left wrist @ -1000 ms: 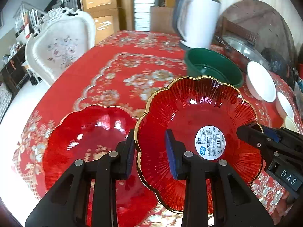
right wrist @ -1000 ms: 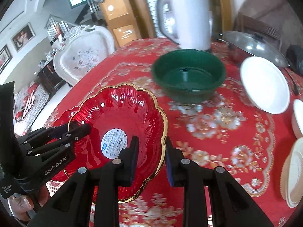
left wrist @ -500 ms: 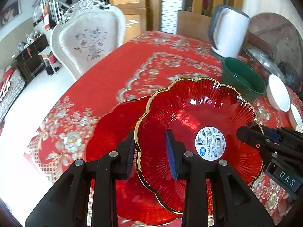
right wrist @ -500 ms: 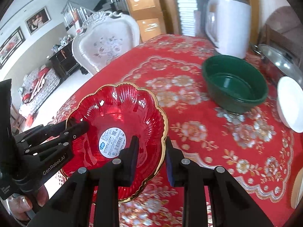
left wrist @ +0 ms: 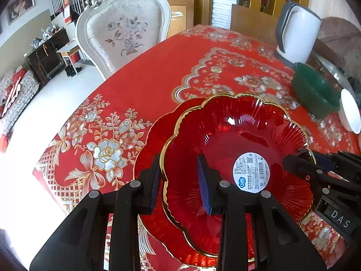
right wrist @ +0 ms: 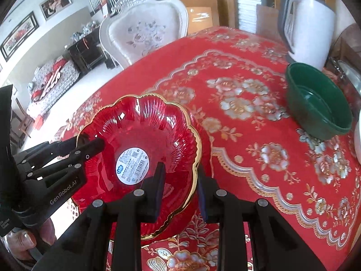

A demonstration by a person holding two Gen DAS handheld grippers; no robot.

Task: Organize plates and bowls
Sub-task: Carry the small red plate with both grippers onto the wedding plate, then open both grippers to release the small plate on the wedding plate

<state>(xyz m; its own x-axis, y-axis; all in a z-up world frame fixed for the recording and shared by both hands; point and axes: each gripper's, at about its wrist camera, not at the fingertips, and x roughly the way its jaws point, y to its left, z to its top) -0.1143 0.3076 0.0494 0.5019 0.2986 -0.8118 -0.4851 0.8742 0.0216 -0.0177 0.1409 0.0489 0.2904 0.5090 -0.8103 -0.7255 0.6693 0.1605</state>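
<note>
A red scalloped glass plate with a gold rim and a white label (left wrist: 237,140) (right wrist: 144,133) is held by both grippers. My left gripper (left wrist: 181,180) is shut on its left rim; it also shows in the right wrist view (right wrist: 89,145). My right gripper (right wrist: 180,187) is shut on its right rim; it also shows in the left wrist view (left wrist: 300,158). The plate hangs just above a second red plate (left wrist: 155,133) that lies on the table, largely covered. A dark green bowl (left wrist: 315,90) (right wrist: 318,103) and a white bowl (left wrist: 349,113) stand to the right.
A red flowered tablecloth (left wrist: 158,72) covers the table. A white kettle (left wrist: 297,31) (right wrist: 309,27) stands behind the green bowl. A metal lid (left wrist: 334,72) lies at the far right. A white carved chair (left wrist: 124,31) stands at the table's far left edge.
Both grippers have carried the held plate to the left, over the second red plate. The green bowl and kettle now lie farther to the right in both views.
</note>
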